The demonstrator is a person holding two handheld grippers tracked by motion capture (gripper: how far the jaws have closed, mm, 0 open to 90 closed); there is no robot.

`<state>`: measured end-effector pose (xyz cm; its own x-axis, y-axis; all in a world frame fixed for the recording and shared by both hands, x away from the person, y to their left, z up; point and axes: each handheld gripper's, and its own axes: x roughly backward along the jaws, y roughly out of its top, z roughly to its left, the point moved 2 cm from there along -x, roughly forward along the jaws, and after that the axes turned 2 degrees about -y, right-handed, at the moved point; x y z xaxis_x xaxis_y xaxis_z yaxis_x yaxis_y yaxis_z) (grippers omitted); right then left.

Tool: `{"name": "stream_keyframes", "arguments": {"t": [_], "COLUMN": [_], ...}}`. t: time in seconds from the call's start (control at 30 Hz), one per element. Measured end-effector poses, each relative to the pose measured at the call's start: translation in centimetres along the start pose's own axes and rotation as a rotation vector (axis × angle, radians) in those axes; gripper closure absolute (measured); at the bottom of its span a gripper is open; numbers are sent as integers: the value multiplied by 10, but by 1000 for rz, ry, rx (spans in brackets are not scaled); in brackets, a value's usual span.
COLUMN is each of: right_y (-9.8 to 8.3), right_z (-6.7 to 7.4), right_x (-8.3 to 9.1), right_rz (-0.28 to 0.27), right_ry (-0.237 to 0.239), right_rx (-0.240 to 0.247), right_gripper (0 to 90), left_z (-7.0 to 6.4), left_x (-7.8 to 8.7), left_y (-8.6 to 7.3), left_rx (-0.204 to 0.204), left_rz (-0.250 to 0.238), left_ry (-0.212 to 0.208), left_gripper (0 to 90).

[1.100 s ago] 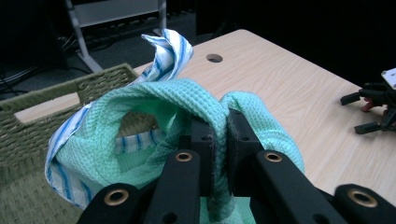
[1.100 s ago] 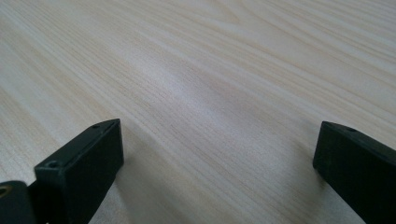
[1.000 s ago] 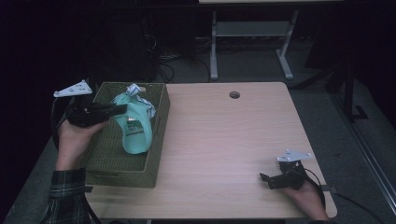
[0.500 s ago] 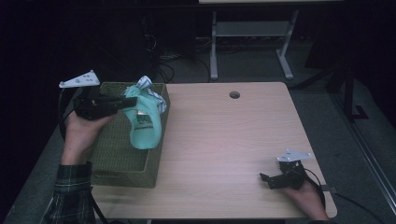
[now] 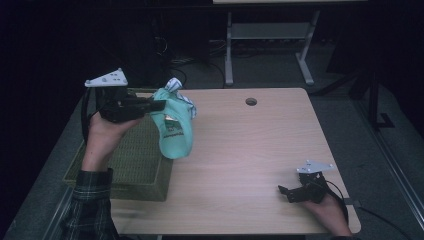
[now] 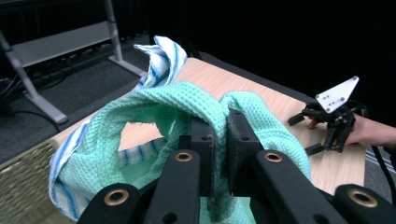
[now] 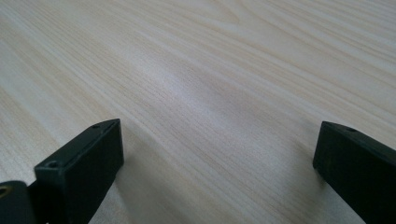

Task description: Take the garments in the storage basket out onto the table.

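Note:
A mint-green waffle cloth (image 5: pixel 174 127) with a blue-striped white cloth (image 5: pixel 176 86) bunched behind it hangs in the air over the right edge of the woven basket (image 5: pixel 131 157). My left gripper (image 5: pixel 159 105) is shut on the green cloth; in the left gripper view its jaws pinch a fold of the cloth (image 6: pixel 187 100) between the pads, the striped cloth (image 6: pixel 161 58) rising behind. My right gripper (image 5: pixel 284 193) rests on the wooden table (image 5: pixel 250 150) near the front right corner. In the right gripper view it (image 7: pixel 217 154) stands wide open with bare wood between the jaws.
The olive woven basket sits on the table's left side, under the left forearm. A round cable hole (image 5: pixel 251 101) lies near the table's far edge. A metal-legged stand (image 5: pixel 270 40) is on the dark floor beyond the table.
The left gripper has lifted the cloths out of the basket and carried them up and to the right, past the basket's rim. The right gripper has stayed put.

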<state>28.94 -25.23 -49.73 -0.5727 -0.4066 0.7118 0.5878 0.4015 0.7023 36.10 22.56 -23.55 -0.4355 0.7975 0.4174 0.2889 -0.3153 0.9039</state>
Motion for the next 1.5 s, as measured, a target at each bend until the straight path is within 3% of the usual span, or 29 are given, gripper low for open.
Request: {"name": "stream_keyframes", "arguments": {"t": [0.63, 1.0, 1.5], "right_y": [0, 0, 0], "right_z": [0, 0, 0], "right_x": [0, 0, 0], "right_rz": [0, 0, 0], "right_ry": [0, 0, 1], "right_rx": [1, 1, -2], "right_gripper": [15, 15, 15], "left_z": [-28, -43, -54], "left_x": [-62, -104, -140], "left_y": [5, -10, -30], "left_rx": [-51, -56, -69], "left_rz": [45, 97, 147], "left_ry": [-114, -178, -216], "left_gripper": [830, 831, 830]}}
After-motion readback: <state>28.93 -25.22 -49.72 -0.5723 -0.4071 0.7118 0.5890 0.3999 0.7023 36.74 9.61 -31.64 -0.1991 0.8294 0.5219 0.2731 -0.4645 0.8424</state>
